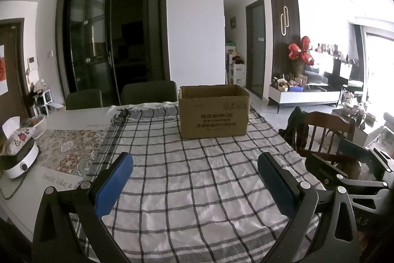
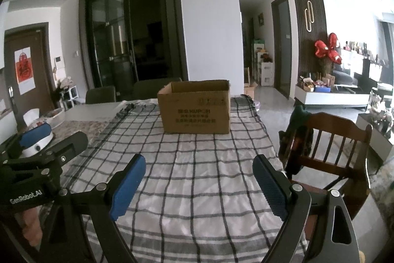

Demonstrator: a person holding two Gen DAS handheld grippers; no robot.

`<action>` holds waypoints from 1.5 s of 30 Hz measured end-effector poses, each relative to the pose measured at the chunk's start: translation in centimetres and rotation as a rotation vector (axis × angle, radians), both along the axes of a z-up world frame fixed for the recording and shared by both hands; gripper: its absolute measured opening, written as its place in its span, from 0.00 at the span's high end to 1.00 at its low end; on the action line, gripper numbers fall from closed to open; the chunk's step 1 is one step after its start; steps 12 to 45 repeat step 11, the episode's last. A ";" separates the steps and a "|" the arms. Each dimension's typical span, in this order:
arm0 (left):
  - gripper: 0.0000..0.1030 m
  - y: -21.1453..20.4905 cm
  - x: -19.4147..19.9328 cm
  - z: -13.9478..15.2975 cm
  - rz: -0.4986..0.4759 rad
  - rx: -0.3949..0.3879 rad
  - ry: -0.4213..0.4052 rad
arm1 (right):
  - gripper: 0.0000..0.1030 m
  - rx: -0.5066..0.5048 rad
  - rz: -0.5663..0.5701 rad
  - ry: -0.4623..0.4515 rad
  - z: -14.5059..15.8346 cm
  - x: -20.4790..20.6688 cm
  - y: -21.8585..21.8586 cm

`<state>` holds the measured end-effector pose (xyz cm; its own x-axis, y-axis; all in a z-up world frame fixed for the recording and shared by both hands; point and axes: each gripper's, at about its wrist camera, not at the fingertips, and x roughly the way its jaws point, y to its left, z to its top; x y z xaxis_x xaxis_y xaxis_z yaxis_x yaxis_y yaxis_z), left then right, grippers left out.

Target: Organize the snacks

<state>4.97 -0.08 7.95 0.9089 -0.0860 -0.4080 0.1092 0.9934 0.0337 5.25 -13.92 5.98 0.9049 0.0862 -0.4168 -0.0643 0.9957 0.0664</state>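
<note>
Both hand-held grippers hovering w/ jaws wide, nothing held
Left hand-held gripper (image 1: 195, 175) & right hand-held gripper (image 2: 199, 178) tilt down over checked-cloth bench (image 1: 192, 189); 1 open brown cardboard box (image 1: 213, 112).

Cardboard box (image 1: 213, 112) — plain brown, dark print on its front. Tablecloth (image 1: 197, 176) — white with a black-grey check. Both grippers carry blue textured pads (image 2: 128, 191) on black frames. Wooden chair (image 2: 332, 149): dark reddish brown. Balloons (image 2: 327, 48): red. Tissue cover (image 1: 17, 139): floral.

Two wrist fisheyes side by side, angled down over checked tablecloth (image 1: 197, 189), both facing cardboard box (image 2: 195, 110).
</note>
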 end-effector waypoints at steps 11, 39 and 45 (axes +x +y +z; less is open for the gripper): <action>0.00 0.0 0.2 -0.1 0.013 0.005 0.000 | 0.14 -0.002 -0.009 0.011 0.1 -0.3 0.3; 0.00 0.0 0.2 -0.1 0.013 0.005 0.000 | 0.14 -0.002 -0.009 0.011 0.1 -0.3 0.3; 0.00 0.0 0.2 -0.1 0.013 0.005 0.000 | 0.14 -0.002 -0.009 0.011 0.1 -0.3 0.3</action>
